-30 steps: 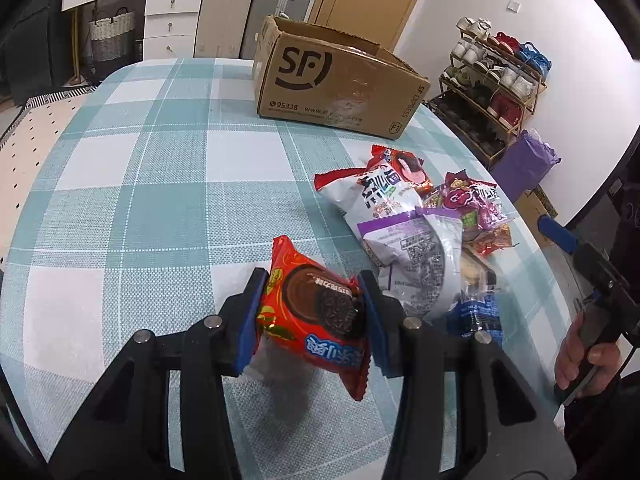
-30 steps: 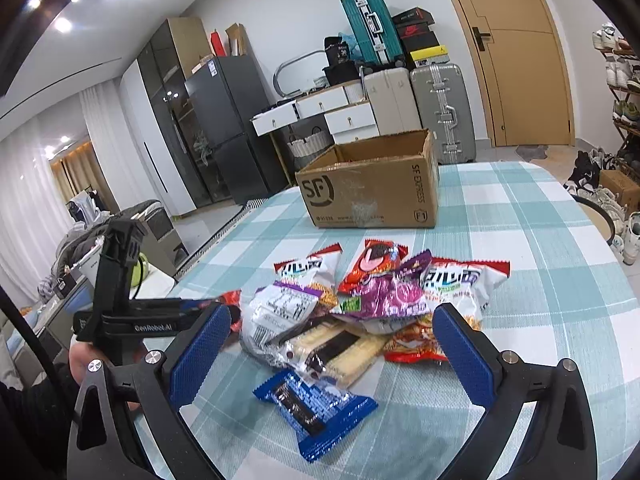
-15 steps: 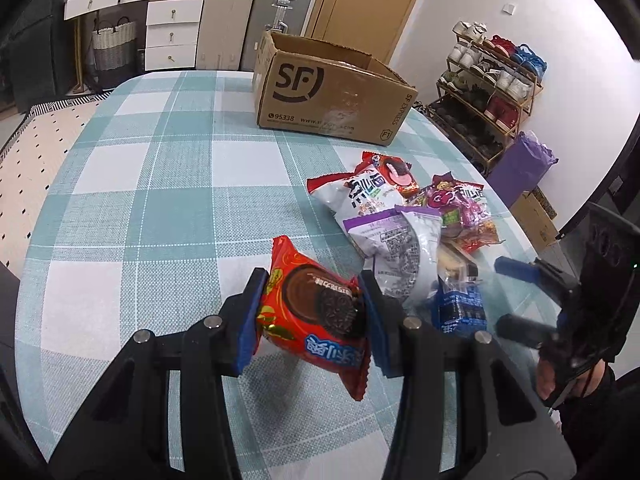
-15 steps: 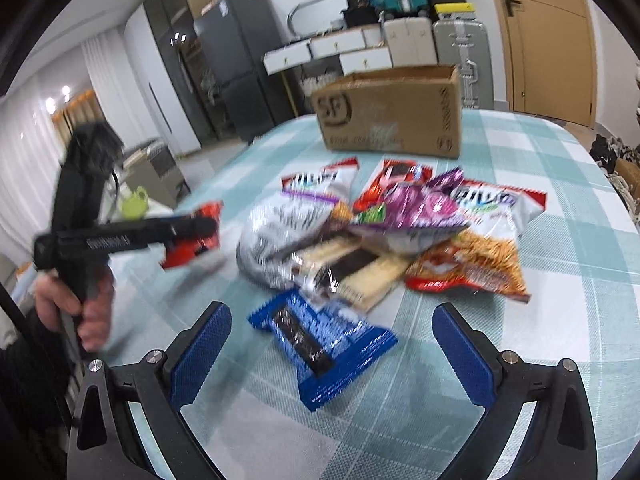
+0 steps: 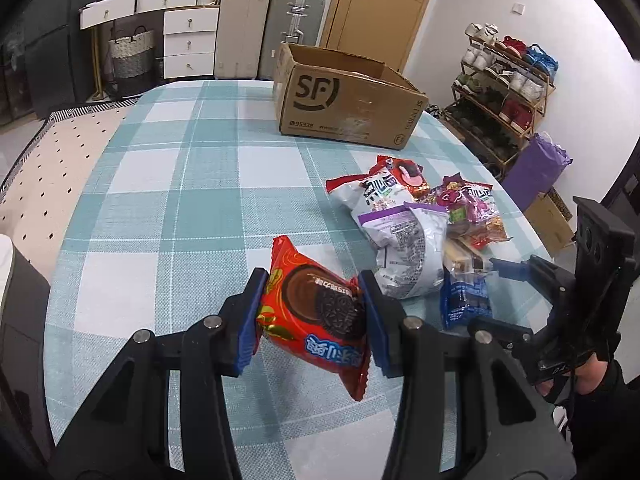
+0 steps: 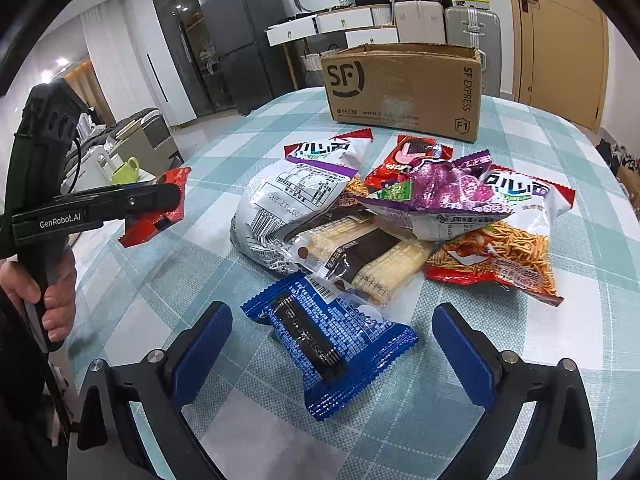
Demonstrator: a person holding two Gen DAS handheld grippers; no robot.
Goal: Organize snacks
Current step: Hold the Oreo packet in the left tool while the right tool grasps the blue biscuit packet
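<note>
My left gripper (image 5: 314, 316) is shut on a red cookie packet (image 5: 316, 316) and holds it above the checked tablecloth; the packet also shows in the right wrist view (image 6: 160, 208). My right gripper (image 6: 332, 344) is open, its jaws on either side of a blue snack packet (image 6: 332, 340) that lies on the table. Behind it is a pile of snack bags (image 6: 400, 208): a silver bag, a purple bag, an orange noodle bag, a wafer pack. An open SF cardboard box (image 5: 348, 100) stands at the far side of the table.
The table (image 5: 168, 184) has a teal and white checked cloth. A shoe rack (image 5: 504, 92) and a purple bag (image 5: 536, 168) are off its right edge. Drawers and suitcases (image 5: 248, 24) stand against the far wall.
My right gripper has moved forward and down toward the blue packet, which now lies between its open jaws. My left gripper still holds the red packet and has lifted back slightly.
</note>
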